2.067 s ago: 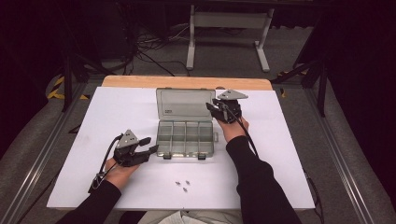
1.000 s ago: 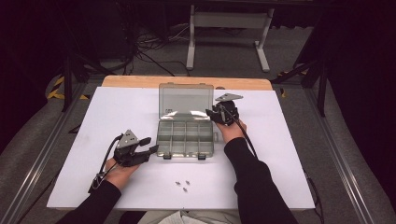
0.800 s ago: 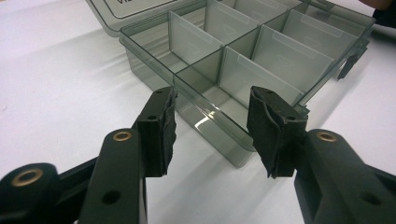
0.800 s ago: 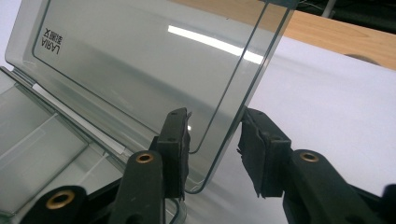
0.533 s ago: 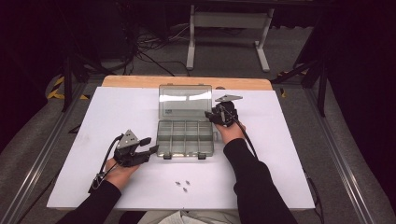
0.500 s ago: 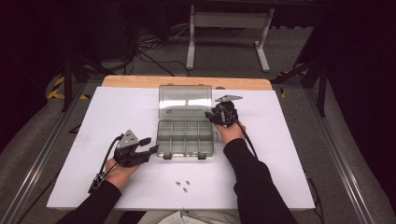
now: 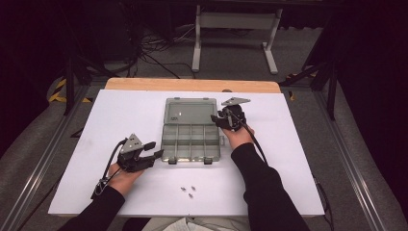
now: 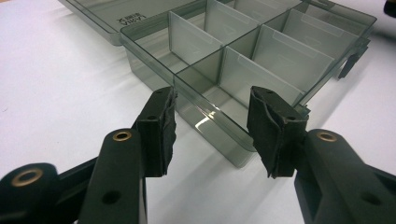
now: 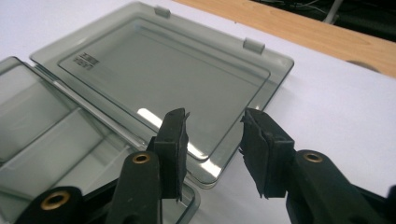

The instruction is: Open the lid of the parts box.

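A clear smoky-grey compartment box [image 7: 191,142] is lying near the middle of the white worktop [image 7: 120,115], its lid [image 7: 189,111] folded flat open toward the far edge, so the whole thing is running long from the near edge to the far one. The left hand-held gripper [image 7: 155,150] is resting just off the tray's near-left corner with its jaws partly open and holding nothing; in the left gripper view [image 8: 212,126] that corner is sitting between the two pads, apparently without touching either. The right hand-held gripper [image 7: 219,120] is hovering at the right edge of the box, where lid and tray are meeting, also partly open and empty; in the right gripper view [image 9: 212,144] the near corner of the lid [image 9: 163,79] is lying directly ahead of and slightly below the pads, not pinched between them. Three small metal parts, perhaps screws [image 7: 188,190], are lying together near the worktop's near edge, well apart from both hand-held grippers and in front of the tray. As I am judging it, the coming move is turning on those parts: they are lying about midway between the two forearms, slightly closer to the left hand-held gripper, which would need to swing back toward the near edge to reach them.
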Demonstrator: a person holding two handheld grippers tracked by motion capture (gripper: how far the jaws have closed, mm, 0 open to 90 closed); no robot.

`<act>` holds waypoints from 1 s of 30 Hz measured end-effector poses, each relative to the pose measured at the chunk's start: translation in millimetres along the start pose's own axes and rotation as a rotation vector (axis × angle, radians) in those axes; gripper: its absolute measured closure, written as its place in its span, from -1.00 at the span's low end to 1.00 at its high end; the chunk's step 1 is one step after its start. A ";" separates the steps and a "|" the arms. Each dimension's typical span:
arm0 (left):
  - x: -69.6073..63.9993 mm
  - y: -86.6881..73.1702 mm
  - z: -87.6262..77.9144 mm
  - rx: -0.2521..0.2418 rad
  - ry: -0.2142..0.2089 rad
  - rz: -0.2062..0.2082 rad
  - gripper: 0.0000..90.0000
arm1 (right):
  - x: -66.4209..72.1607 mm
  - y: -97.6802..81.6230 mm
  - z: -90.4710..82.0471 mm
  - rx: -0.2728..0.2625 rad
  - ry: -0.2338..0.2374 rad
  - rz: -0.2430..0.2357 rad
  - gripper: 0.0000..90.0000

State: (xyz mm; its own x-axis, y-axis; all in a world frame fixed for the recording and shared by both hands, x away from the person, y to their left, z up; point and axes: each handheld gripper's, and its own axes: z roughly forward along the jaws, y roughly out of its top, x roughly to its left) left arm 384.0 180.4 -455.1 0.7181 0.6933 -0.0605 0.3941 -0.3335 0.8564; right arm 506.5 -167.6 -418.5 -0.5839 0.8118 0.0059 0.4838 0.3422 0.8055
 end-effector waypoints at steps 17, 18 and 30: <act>0.1 0.3 -0.9 0.002 -0.002 0.005 0.15 | 17.0 -14.4 -15.9 0.082 0.003 -0.108 0.28; 0.1 0.3 -0.9 0.002 -0.002 0.005 0.15 | 18.7 -14.8 -19.0 0.077 0.009 -0.115 0.28; -7.9 5.1 -12.9 -0.046 -0.016 0.031 0.10 | 48.4 -6.8 -63.1 0.011 0.099 -0.201 0.27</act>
State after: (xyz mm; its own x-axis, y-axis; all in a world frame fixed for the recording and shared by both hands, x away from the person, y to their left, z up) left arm 373.0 181.5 -443.6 0.7388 0.6727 -0.0411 0.3446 -0.3247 0.8808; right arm 433.8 -160.5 -386.3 -0.7299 0.6768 -0.0954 0.3580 0.4975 0.7901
